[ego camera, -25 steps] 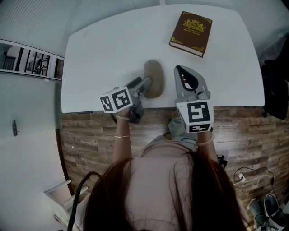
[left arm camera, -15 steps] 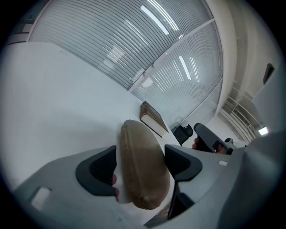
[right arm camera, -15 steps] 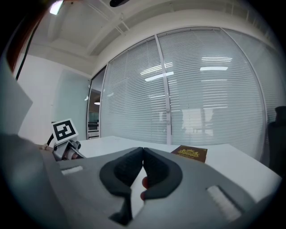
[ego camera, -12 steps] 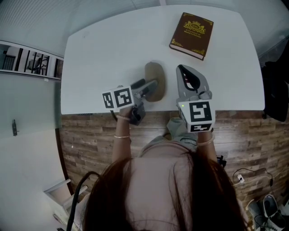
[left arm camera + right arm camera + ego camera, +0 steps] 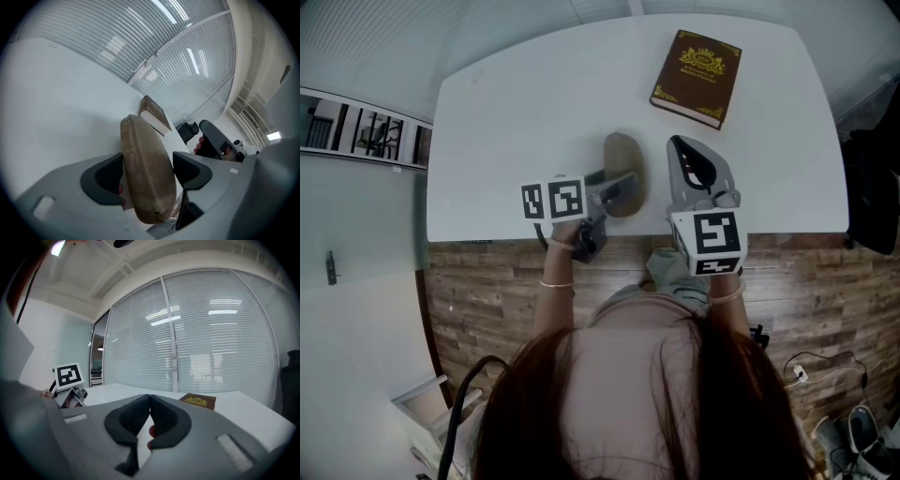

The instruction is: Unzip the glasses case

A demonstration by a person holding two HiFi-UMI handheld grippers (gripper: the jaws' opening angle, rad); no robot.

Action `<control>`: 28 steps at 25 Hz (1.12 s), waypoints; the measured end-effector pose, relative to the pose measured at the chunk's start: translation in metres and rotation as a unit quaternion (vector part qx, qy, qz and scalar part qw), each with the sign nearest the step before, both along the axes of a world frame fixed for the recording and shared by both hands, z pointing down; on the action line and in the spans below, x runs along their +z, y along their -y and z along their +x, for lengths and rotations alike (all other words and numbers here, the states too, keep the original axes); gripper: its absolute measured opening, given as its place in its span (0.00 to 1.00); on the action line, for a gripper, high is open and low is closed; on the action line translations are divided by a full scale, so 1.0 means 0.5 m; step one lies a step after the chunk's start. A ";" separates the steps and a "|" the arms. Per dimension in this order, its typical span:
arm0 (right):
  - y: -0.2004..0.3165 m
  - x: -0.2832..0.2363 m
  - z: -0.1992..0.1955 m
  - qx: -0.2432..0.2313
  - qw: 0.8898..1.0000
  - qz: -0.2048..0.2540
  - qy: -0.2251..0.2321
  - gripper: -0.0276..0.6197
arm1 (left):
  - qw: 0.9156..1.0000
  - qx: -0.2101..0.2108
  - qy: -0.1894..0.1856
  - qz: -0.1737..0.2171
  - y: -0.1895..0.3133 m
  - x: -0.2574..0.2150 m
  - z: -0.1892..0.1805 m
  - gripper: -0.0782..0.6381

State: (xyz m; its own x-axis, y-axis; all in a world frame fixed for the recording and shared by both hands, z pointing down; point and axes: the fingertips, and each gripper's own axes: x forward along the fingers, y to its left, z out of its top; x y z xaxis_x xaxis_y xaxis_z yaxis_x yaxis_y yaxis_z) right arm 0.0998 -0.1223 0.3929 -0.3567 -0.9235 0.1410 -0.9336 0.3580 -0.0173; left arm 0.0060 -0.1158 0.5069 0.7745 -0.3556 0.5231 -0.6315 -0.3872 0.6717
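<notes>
Left gripper has swung round at the tan glasses case, its jaws just opened wide around it. Case lies near the bench's front edge. Right gripper sits beside it, jaws together, empty.

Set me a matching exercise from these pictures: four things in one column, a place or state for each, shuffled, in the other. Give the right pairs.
Things
1. glasses case
2. book
3. left claw
4. right claw

Places or states
A. jaws shut, nothing between them
B. lying on the far right part of the table
C. jaws wide apart
D. lying between two jaws, by the table's near edge

Pairs: 1-D, 2-B, 3-C, 4-A

The left claw's jaws have just been opening, with the glasses case between them.
</notes>
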 end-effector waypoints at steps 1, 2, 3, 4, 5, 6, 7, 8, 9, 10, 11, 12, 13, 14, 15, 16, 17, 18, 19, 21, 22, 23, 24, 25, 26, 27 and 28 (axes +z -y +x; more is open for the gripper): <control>-0.001 -0.001 0.001 0.001 1.000 0.000 0.000 0.05 | 1.000 0.002 0.000 -0.004 -0.002 0.000 0.004 0.57; -0.001 -0.001 0.003 0.003 1.000 0.001 0.000 0.05 | 1.000 0.005 0.001 -0.008 -0.003 0.001 0.009 0.57; -0.001 0.000 0.006 0.005 1.000 0.002 0.000 0.05 | 1.000 0.007 0.001 -0.012 -0.004 0.002 0.014 0.57; -0.001 0.001 0.009 0.006 1.000 0.002 0.000 0.05 | 1.000 0.010 0.002 -0.016 -0.005 0.004 0.020 0.57; 0.000 0.003 0.012 0.008 1.000 0.003 0.000 0.05 | 1.000 0.014 0.003 -0.018 -0.006 0.006 0.026 0.57; 0.000 0.003 0.015 0.010 1.000 0.002 0.000 0.05 | 1.000 0.018 0.004 -0.018 -0.006 0.008 0.033 0.57; 0.000 0.003 0.018 0.012 1.000 0.001 0.000 0.05 | 1.000 0.023 0.006 -0.017 -0.007 0.008 0.040 0.57; -0.001 0.002 0.020 0.014 1.000 0.001 0.000 0.05 | 0.999 0.027 0.008 -0.015 -0.008 0.008 0.045 0.57; -0.002 0.000 0.021 0.015 1.000 0.002 0.001 0.05 | 0.999 0.031 0.009 -0.014 -0.011 0.008 0.050 0.57; -0.003 -0.001 0.023 0.016 1.000 0.002 0.001 0.05 | 0.999 0.034 0.010 -0.013 -0.013 0.009 0.055 0.57; -0.004 -0.001 0.025 0.017 1.000 0.002 0.001 0.05 | 0.999 0.037 0.011 -0.014 -0.015 0.010 0.059 0.56; -0.003 0.000 0.028 0.019 1.000 0.002 0.000 0.05 | 0.999 0.040 0.013 -0.016 -0.016 0.012 0.065 0.56; -0.002 0.001 0.031 0.020 1.000 0.001 0.000 0.05 | 0.999 0.043 0.014 -0.016 -0.016 0.014 0.069 0.56; 0.000 0.002 0.034 0.022 1.000 0.000 0.000 0.05 | 0.999 0.046 0.016 -0.016 -0.015 0.015 0.073 0.56; 0.002 0.004 0.037 0.023 1.000 0.000 0.000 0.05 | 0.999 0.049 0.019 -0.016 -0.013 0.017 0.076 0.56; 0.004 0.005 0.041 0.026 1.000 0.000 0.000 0.05 | 0.998 0.051 0.022 -0.015 -0.012 0.018 0.078 0.56; 0.004 0.005 0.044 0.027 1.000 0.001 0.001 0.05 | 0.998 0.052 0.024 -0.015 -0.012 0.017 0.079 0.56; 0.004 0.005 0.046 0.028 1.000 0.000 0.002 0.05 | 0.998 0.052 0.025 -0.015 -0.012 0.017 0.080 0.56; 0.003 0.004 0.047 0.029 1.000 -0.001 0.002 0.05 | 0.998 0.053 0.025 -0.016 -0.014 0.016 0.081 0.56; 0.004 0.005 0.048 0.031 1.000 -0.002 0.001 0.05 | 0.998 0.053 0.025 -0.015 -0.015 0.014 0.081 0.55; 0.006 0.004 0.047 0.030 1.000 -0.002 0.001 0.05 | 0.998 0.053 0.026 -0.013 -0.014 0.012 0.081 0.55; 0.008 0.002 0.045 0.029 1.000 -0.001 0.001 0.05 | 0.998 0.053 0.027 -0.010 -0.013 0.011 0.081 0.54; 0.010 0.001 0.043 0.027 1.000 -0.001 0.001 0.05 | 0.998 0.054 0.029 -0.008 -0.012 0.011 0.080 0.53; 0.013 0.001 0.041 0.026 1.000 -0.002 0.000 0.05 | 0.998 0.055 0.030 -0.005 -0.011 0.010 0.080 0.53; 0.016 0.001 0.040 0.024 1.000 -0.002 -0.001 0.05 | 0.998 0.056 0.031 -0.003 -0.009 0.010 0.080 0.52; 0.019 0.002 0.038 0.022 1.000 -0.002 -0.003 0.05 | 0.998 0.057 0.031 -0.001 -0.007 0.010 0.079 0.52; 0.021 0.002 0.035 0.019 1.000 -0.002 -0.006 0.05 | 0.998 0.057 0.030 0.001 -0.005 0.009 0.078 0.51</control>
